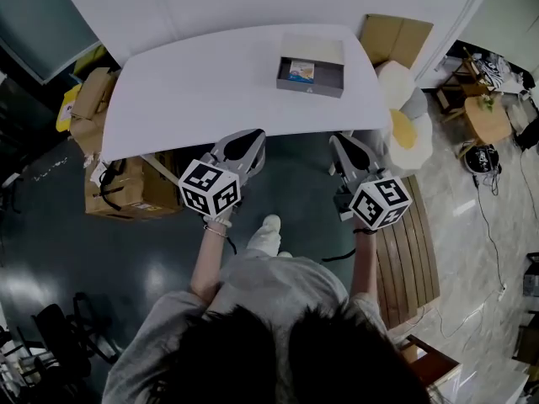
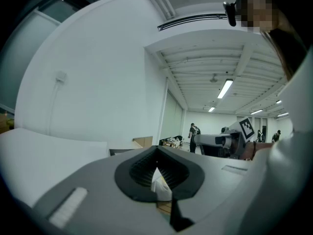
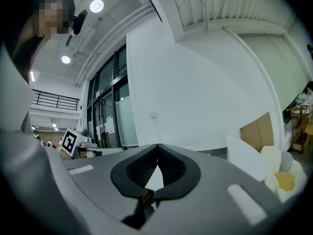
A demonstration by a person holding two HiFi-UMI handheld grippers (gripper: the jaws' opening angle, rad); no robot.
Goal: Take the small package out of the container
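**Package in the container, both grippers closed and empty**

The small package [image 1: 300, 72] lies in the left part of the grey container [image 1: 310, 87], upper centre-right on the white table [image 1: 202, 82]. The left gripper [image 1: 251, 135] and right gripper [image 1: 340, 140] hang mid-frame at the table's near edge, well apart from the container. Each has its jaws pressed tip to tip with nothing between.

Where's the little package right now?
In the head view, the small package lies in the left part of the grey container, which stands on the white table, toward its far right side.
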